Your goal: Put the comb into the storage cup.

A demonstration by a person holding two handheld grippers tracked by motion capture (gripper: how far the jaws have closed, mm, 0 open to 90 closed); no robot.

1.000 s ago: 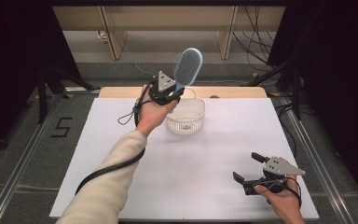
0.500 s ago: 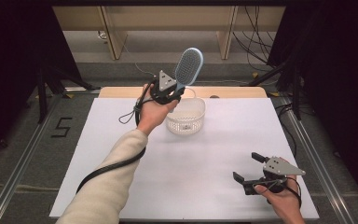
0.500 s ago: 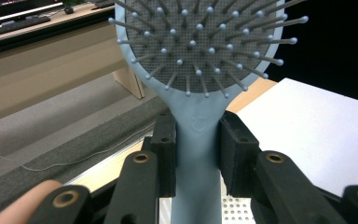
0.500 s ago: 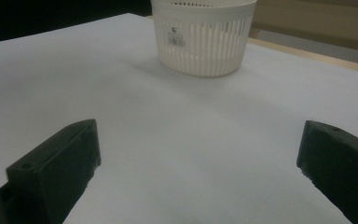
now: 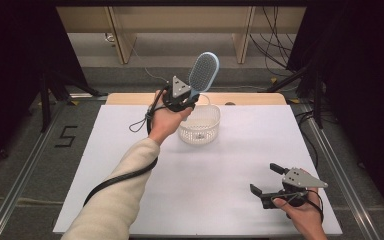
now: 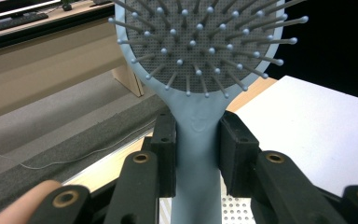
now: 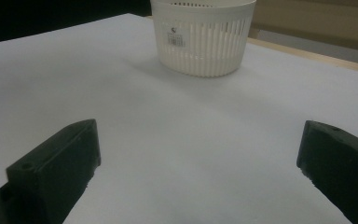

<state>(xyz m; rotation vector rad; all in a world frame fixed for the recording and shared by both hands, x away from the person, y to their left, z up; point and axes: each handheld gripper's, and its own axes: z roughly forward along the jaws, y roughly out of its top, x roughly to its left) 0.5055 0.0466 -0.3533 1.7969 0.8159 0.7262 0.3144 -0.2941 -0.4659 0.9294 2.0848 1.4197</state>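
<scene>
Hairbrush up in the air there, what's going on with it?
A person is holding a light blue hairbrush by its handle in the left gripper, raised above a white slatted basket that stands at the far side of the white table. The brush head points up, bristles towards the gripper's camera. The right gripper rests near the table's near right corner, jaws wide open with nothing between them. It looks as if the brush may be headed for the basket.
</scene>
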